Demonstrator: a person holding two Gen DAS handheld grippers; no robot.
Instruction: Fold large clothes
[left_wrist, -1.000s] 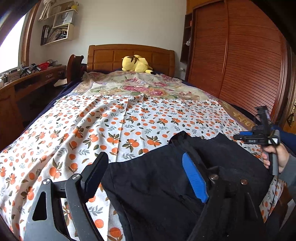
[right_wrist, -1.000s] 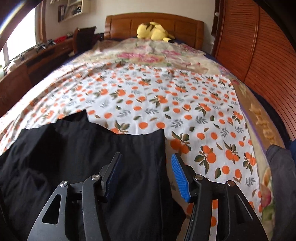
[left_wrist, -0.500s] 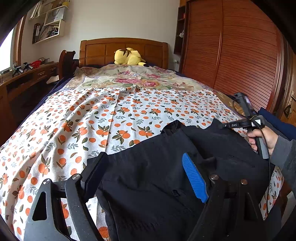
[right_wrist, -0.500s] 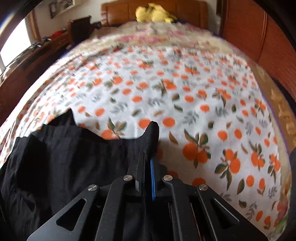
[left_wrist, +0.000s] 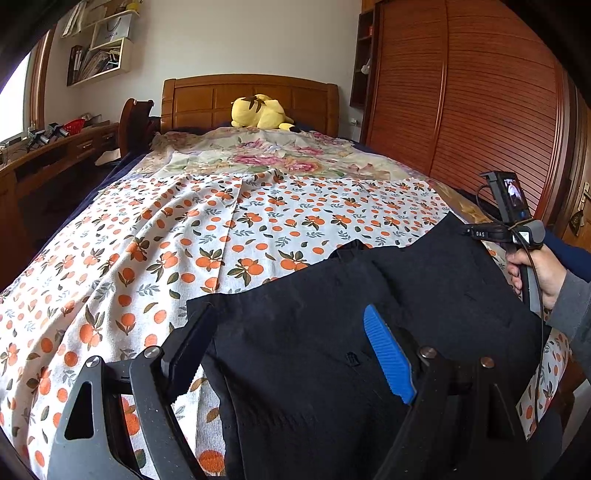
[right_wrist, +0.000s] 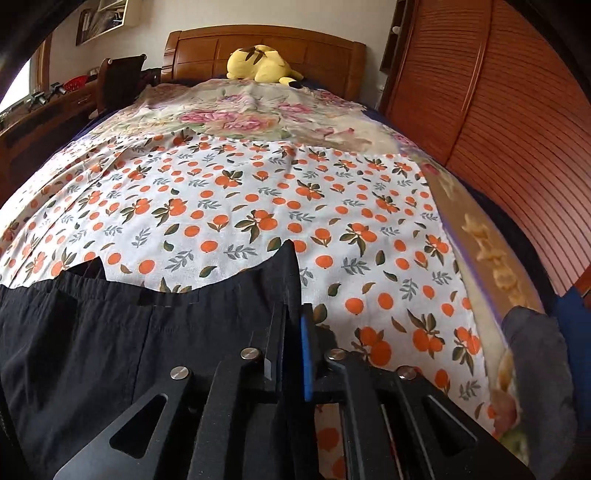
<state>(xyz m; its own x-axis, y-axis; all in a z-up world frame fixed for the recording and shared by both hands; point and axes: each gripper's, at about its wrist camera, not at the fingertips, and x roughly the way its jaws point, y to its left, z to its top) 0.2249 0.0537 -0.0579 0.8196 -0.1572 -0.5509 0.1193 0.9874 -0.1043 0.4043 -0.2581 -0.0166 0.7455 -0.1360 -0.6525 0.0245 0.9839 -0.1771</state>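
Note:
A large black garment (left_wrist: 332, 332) lies at the near end of the bed on the orange-print sheet (left_wrist: 166, 251). My left gripper (left_wrist: 291, 339) is open, its fingers straddling the garment's left edge just above the cloth. My right gripper (right_wrist: 293, 321) is shut on the garment's right top corner (right_wrist: 288, 266), which stands lifted off the sheet. From the left wrist view the right gripper (left_wrist: 476, 233) shows at the right, held by a hand, with the black cloth rising to it.
A yellow plush toy (left_wrist: 260, 112) lies by the wooden headboard (left_wrist: 207, 96). A floral cover (left_wrist: 280, 155) spans the far half of the bed. A wooden wardrobe (left_wrist: 461, 103) runs along the right; a desk (left_wrist: 55, 147) stands left. A grey cloth (right_wrist: 535, 354) lies at the bed's right edge.
My right gripper closed on the garment's right corner and lifted it. My left gripper stayed open and shifted a little over the garment's left edge.

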